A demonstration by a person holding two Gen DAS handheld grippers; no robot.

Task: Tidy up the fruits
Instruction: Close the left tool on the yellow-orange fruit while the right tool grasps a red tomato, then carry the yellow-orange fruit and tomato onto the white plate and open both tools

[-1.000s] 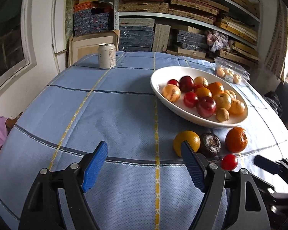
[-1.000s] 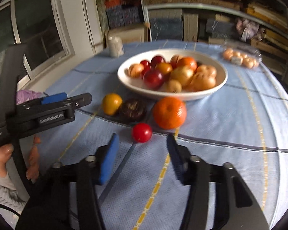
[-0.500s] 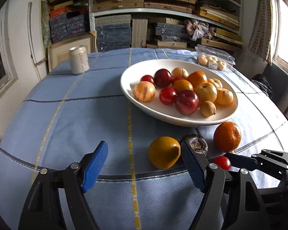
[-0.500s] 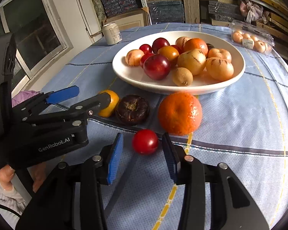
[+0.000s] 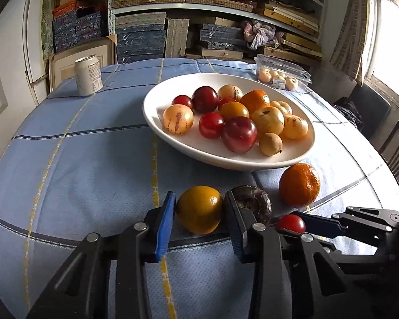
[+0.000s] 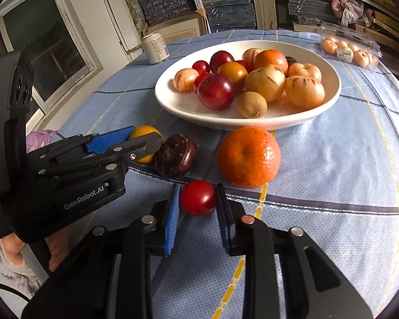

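Note:
A yellow-orange fruit (image 5: pixel 199 210) lies on the blue tablecloth in front of the white bowl (image 5: pixel 157 117). My left gripper (image 5: pixel 199 199) is closing on it, and both blue pads touch its sides. A small red fruit (image 6: pixel 197 198) sits between the pads of my right gripper (image 6: pixel 197 194), which is shut on it. Between the two lies a dark brown fruit (image 6: pixel 176 154). A mandarin (image 6: pixel 248 156) rests just before the bowl's rim. The bowl holds several red, yellow and orange fruits.
A drinks can (image 5: pixel 88 79) stands at the far left of the table. A clear plastic box of small fruits (image 5: pixel 282 77) sits behind the bowl on the right. Stacked shelves fill the back wall. A person's hand (image 6: pixel 10 242) grips the left tool.
Both grippers came forward and down over the loose fruits. The left jaws closed from wide onto the yellow-orange fruit, and the right jaws closed onto the small red fruit.

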